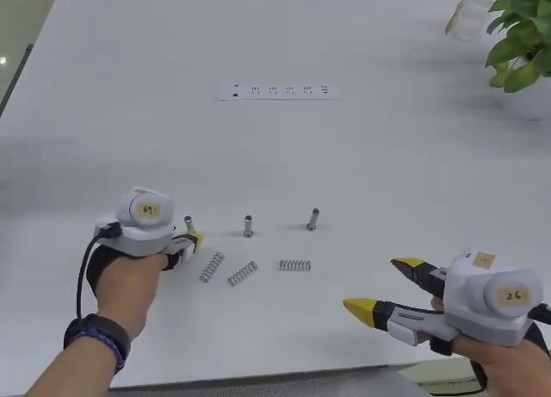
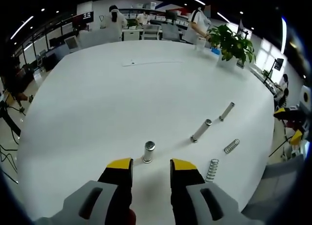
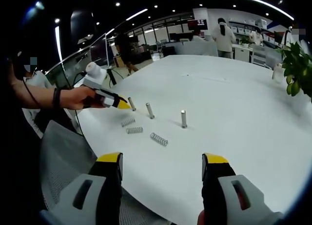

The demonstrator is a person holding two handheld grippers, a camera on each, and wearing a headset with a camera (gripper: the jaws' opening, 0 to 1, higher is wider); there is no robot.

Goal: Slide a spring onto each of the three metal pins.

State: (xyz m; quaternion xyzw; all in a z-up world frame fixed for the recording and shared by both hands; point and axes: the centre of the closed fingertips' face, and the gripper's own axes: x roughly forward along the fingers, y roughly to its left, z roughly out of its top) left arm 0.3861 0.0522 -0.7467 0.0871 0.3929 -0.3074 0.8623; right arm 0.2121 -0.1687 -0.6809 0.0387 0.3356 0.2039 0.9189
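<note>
The left tongs (image 2: 151, 165), narrowly parted and seemingly empty, sit just short of the nearest pin (image 2: 148, 152); the right tongs (image 3: 163, 159) gape wide.

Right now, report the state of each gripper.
Left gripper: open, holding nothing, just short of a pin.
Right gripper: open wide, holding nothing.

White shells, yellow jaw tips — left gripper (image 1: 193, 239), right gripper (image 1: 381, 285) — dark wristband (image 1: 96, 332)
</note>
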